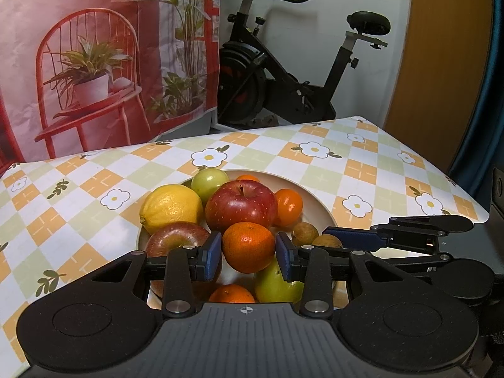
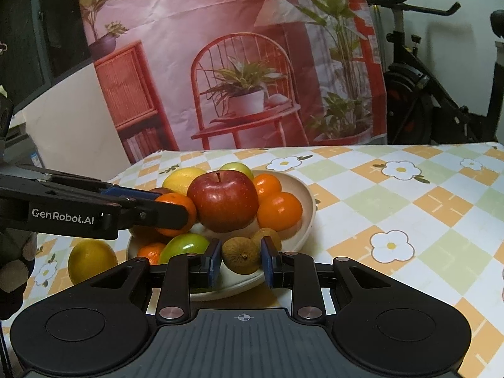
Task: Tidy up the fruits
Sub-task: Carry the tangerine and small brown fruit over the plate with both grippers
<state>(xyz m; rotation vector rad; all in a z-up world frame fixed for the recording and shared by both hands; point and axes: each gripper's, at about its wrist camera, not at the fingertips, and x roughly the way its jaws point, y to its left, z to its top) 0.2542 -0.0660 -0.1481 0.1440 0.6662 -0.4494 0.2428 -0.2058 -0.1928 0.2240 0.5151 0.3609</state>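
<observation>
Left gripper [image 1: 248, 253] clamps a mandarin [image 1: 249, 247]; right gripper [image 2: 238, 260] clamps a brown fruit [image 2: 241, 254]. Both fruits sit in the piled bowl [image 2: 302, 189], beside a red apple [image 2: 223, 200]. A lemon [image 2: 89, 260] lies on the checked tablecloth [image 2: 409, 204].

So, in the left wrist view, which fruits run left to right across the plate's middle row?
Lemon → big red apple → small orange fruit, all on the plate.
</observation>
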